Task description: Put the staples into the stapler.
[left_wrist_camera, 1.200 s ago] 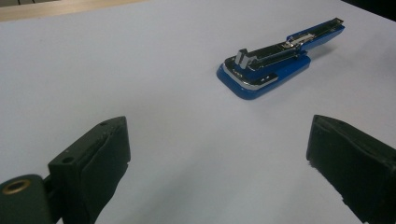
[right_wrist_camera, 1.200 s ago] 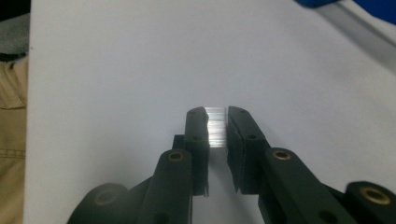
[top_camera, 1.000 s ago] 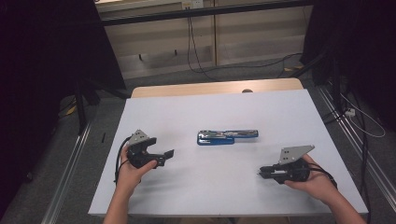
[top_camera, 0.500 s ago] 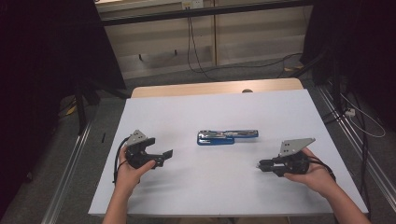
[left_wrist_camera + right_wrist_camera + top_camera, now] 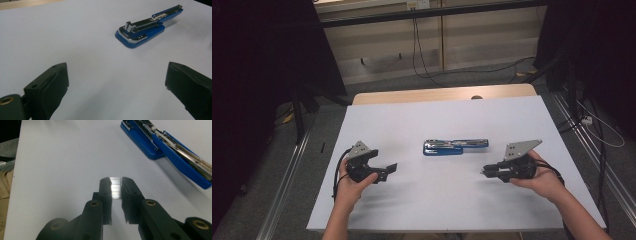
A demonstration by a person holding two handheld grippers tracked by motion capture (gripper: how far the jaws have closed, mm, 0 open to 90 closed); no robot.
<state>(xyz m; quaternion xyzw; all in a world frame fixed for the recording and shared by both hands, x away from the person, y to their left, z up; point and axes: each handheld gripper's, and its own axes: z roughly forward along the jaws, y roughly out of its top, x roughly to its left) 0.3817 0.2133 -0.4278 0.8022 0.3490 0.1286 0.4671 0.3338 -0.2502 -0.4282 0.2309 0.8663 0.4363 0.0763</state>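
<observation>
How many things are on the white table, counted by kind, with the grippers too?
Blue stapler: 1
Staple strip: 1, in the right hand-held gripper
Hand-held grippers: 2, with the left
Total: 4

The left tongs (image 5: 391,168) are black, with a grey three-cornered plate on top and a black cable looping off the back. The right tongs (image 5: 485,172) are black too, with the same grey plate. Close up, their jaws are thick and dark, with small round brass pins. The person's arms have no sleeves.
</observation>
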